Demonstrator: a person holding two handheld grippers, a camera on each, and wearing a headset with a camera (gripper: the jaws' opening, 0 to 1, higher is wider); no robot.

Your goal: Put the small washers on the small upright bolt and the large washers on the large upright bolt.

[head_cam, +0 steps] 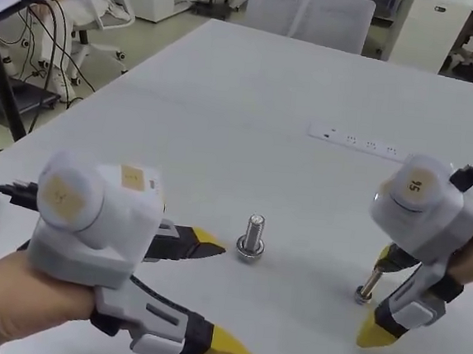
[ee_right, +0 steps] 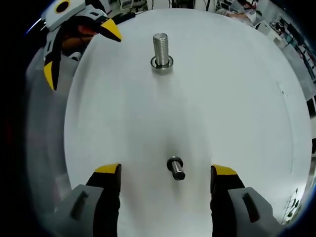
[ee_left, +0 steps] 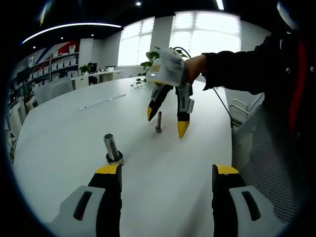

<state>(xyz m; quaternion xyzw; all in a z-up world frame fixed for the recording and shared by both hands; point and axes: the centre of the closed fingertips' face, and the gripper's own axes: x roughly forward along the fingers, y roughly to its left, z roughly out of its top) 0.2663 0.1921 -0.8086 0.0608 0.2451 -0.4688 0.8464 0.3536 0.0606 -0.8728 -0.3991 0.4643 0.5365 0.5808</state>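
Your right tongs (ee_left: 166, 124) around the small bolt (ee_right: 175, 168), left tongs (head_cam: 224, 300) by the large bolt (head_cam: 253, 236)
Both tongs are spread and empty; the small bolt stands upright on the bench (head_cam: 251, 104) between the right tips; the large bolt, upright too, is just ahead of one left tip; each hand is nearer its own bolt.

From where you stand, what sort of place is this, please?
Likely an open office or lab: a large white table, a grey office chair behind it, plus wall shelves and tall windows.
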